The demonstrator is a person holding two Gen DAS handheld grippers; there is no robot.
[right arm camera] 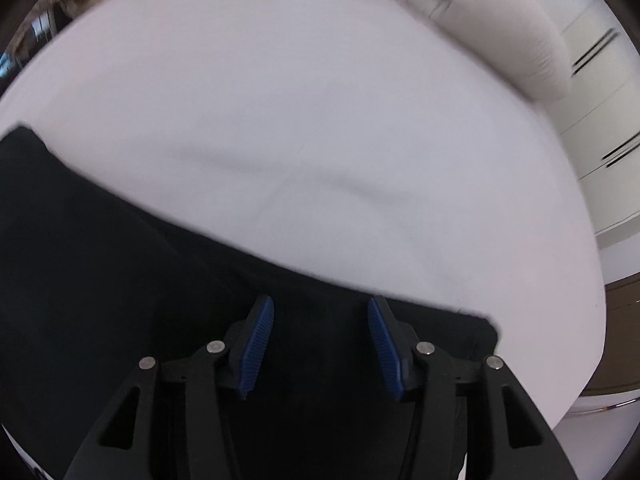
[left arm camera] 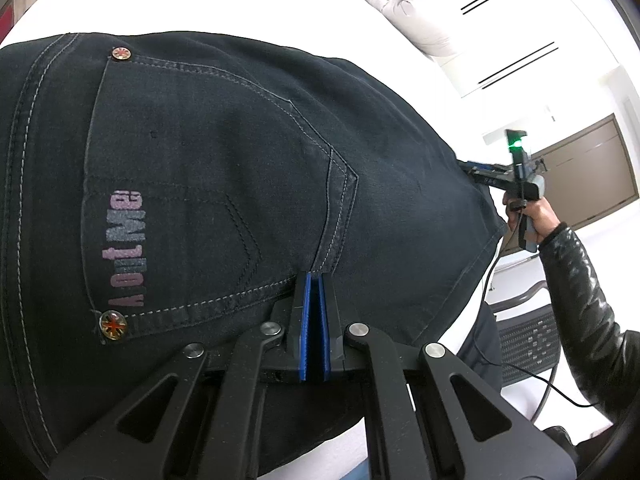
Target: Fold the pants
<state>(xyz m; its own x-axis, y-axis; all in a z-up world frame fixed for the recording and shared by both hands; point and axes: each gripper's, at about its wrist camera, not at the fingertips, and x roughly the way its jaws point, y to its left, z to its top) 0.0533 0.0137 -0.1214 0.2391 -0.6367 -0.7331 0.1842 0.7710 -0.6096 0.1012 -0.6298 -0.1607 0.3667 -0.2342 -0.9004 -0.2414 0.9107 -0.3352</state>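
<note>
Left gripper (left arm camera: 316, 280) sits closest to the lens: blue pads pressed together, pinching the dark pants (left arm camera: 224, 184) just right of the back pocket (left arm camera: 192, 200), near the pocket's lower seam. Fabric is clamped between the pads; no gap visible.

Pants location: spread across the white bed (right arm camera: 320, 120), seat side up. Pocket print and two rivets (left arm camera: 113, 325) face the left wrist camera. Cloth looks mostly flat with mild wrinkling, no sharp crease that I can see.

Moving right in the left view: the far edge of the pants reaches the right gripper (left arm camera: 486, 176), held in the person's right hand (left arm camera: 532, 216). From this angle its fingers touch or sit at the cloth edge; can't resolve more.

Right wrist view settles it: right gripper (right arm camera: 320, 320) is spread wide, pads apart, hovering over dark fabric (right arm camera: 160, 280) with nothing between them. Frame is motion-blurred, so height above the cloth is unclear. Beyond: bare sheet, a pale pillow (right arm camera: 500, 32) at top right.

Progress call: early-to-mid. I'd guess the legs are already stacked one on the other, since only one pocket side shows, but can't confirm layers. Left to do: the right side needs a grip, then the lengthwise fold-overs and flattening. One-sided hold right now, so lifting would skew the cloth.
</note>
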